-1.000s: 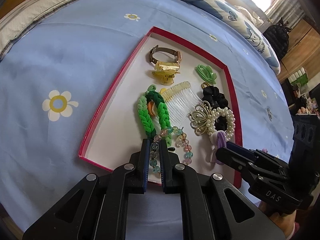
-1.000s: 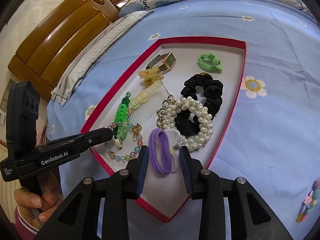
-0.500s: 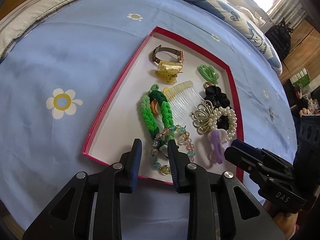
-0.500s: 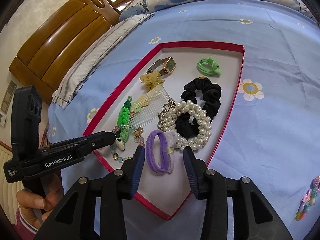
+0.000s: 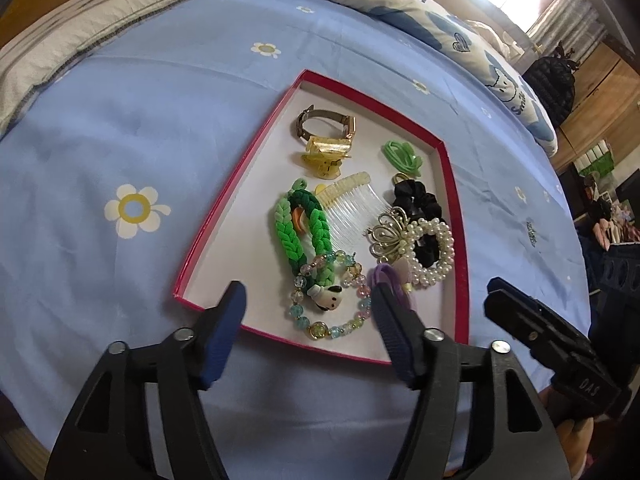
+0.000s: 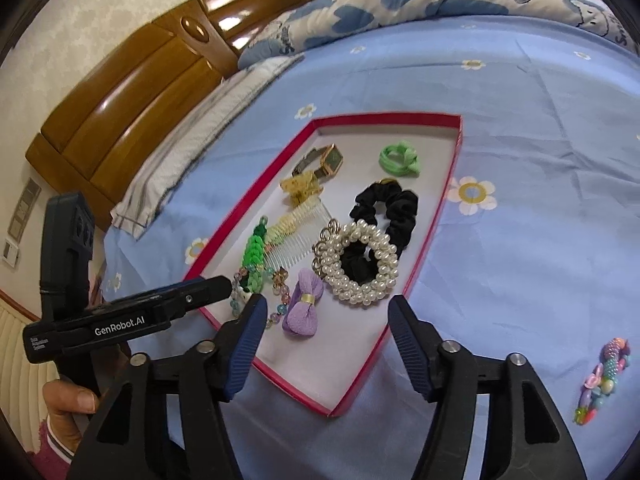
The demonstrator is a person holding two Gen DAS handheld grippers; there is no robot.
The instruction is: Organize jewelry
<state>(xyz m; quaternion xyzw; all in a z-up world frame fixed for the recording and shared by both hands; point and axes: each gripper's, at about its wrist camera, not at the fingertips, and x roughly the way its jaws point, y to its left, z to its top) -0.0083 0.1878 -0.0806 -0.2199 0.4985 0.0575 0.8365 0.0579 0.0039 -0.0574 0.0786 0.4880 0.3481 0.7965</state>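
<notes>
I work over a blue flowered bedsheet [image 6: 520, 208], wooden headboard [image 6: 132, 92] at far left. The red-rimmed tray [image 5: 240, 184] lies on it. My left gripper [image 5: 308, 320] gapes, empty, around the beaded bracelet [image 5: 332, 300]; my right gripper [image 6: 324, 334] is spread too, just short of the purple hair tie [image 6: 304, 304]. A pearl scrunchie [image 6: 360, 264] sits beside it; colourful beads [image 6: 604, 376] lie outside, right.
</notes>
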